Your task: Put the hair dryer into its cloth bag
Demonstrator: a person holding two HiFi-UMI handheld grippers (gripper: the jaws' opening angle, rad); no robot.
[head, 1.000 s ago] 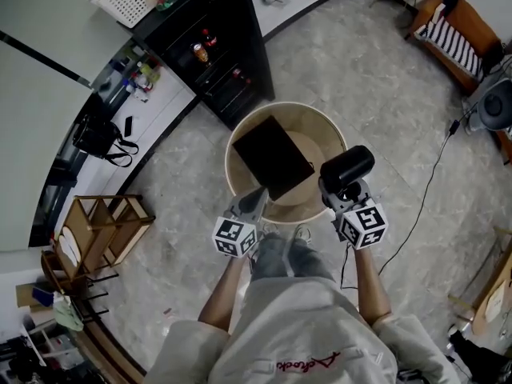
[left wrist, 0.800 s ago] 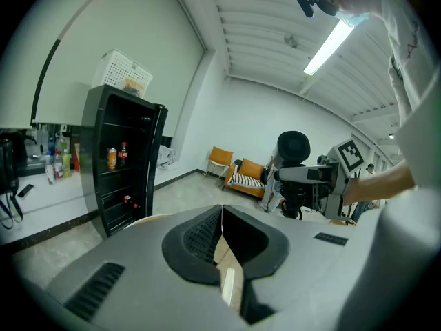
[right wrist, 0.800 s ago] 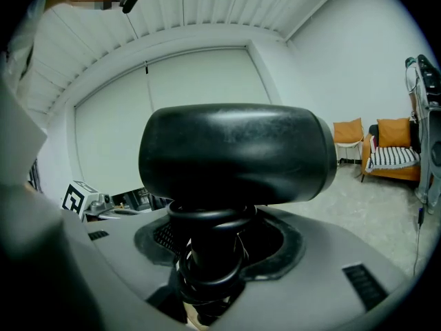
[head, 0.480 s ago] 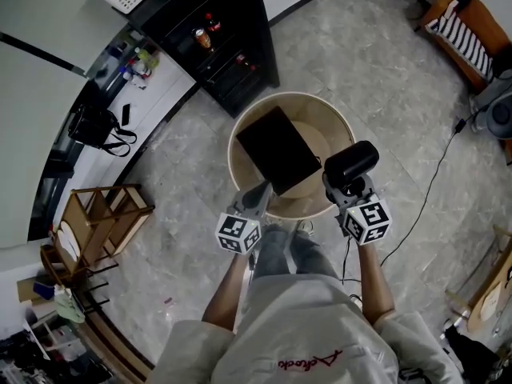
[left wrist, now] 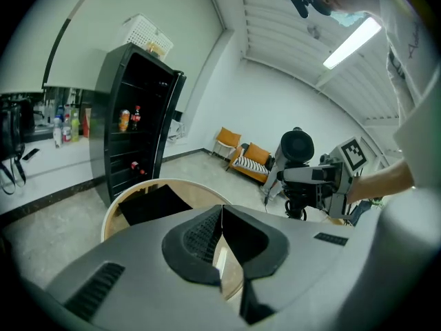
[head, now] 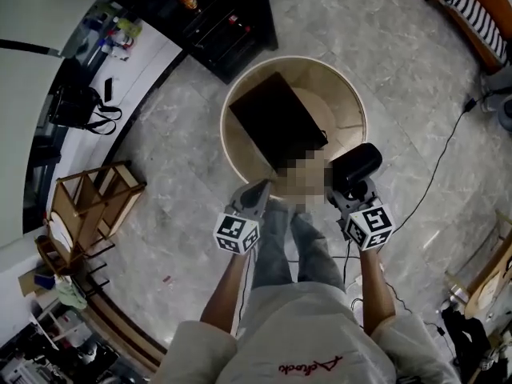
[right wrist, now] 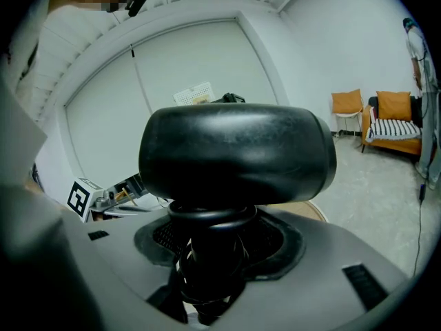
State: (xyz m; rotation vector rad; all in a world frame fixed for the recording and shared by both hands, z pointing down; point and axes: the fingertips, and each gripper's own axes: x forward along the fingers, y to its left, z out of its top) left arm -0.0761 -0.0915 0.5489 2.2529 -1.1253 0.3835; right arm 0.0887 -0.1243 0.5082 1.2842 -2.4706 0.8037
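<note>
A black cloth bag lies flat on the round wooden table; the left gripper view shows the bag on the table's left half. My left gripper hangs at the table's near rim, just short of the bag's near corner. Its jaws are shut, tips touching, with nothing between them. To the right, my right gripper is shut on the handle of the black hair dryer, whose barrel stands above the jaws. A coiled cable wraps the handle. The dryer stays clear of the table.
A black cabinet stands beyond the table. To the left are a wooden rack and a white counter with a black handbag. A cable runs across the floor on the right. An orange sofa sits far right.
Both grippers have come down toward the table's near rim. The hair dryer stays in the right gripper and the bag has not moved on the table.
</note>
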